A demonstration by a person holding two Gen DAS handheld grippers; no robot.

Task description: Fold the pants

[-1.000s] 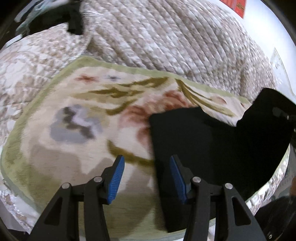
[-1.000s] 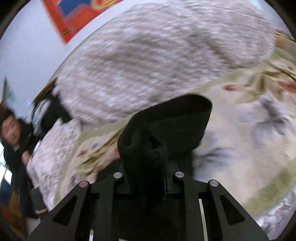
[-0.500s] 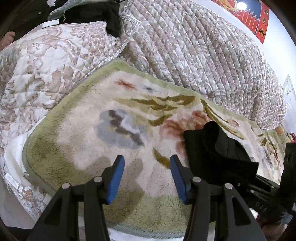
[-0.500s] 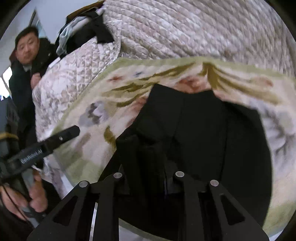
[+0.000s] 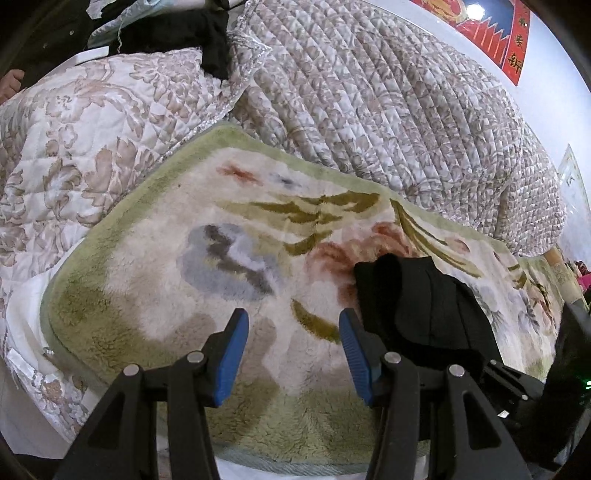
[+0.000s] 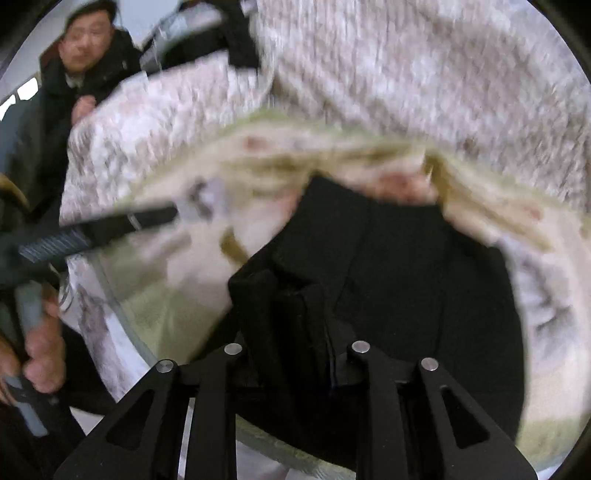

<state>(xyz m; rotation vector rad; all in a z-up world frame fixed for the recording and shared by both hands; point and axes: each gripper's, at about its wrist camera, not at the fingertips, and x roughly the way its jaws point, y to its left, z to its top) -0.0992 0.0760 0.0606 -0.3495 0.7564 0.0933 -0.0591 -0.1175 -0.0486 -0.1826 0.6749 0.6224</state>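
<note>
Covering most of both views, a quilted bedspread (image 5: pixel 388 110) in beige and white leaf print lies heaped behind a fleecy blanket (image 5: pixel 184 266) with a green border and a floral pattern. On that blanket, toward its right side in the left wrist view, sit the black pants (image 5: pixel 417 306), already gathered into a thick folded bundle with a rounded fold at the far end. A second quilted cover (image 5: pixel 74 155) with a larger flower print lies to the left, with dark clothes (image 5: pixel 177 33) piled on top. A red wall hanging (image 5: pixel 495 22) shows at upper right.

The right gripper (image 6: pixel 295 332) is clenched on the near edge of the pants (image 6: pixel 388 266), with cloth bunched between its fingers; this view is motion-blurred. The left gripper (image 5: pixel 291 354) hovers released over bare blanket just left of the bundle, its blue pads (image 5: pixel 231 350) well apart, holding nothing.
</note>
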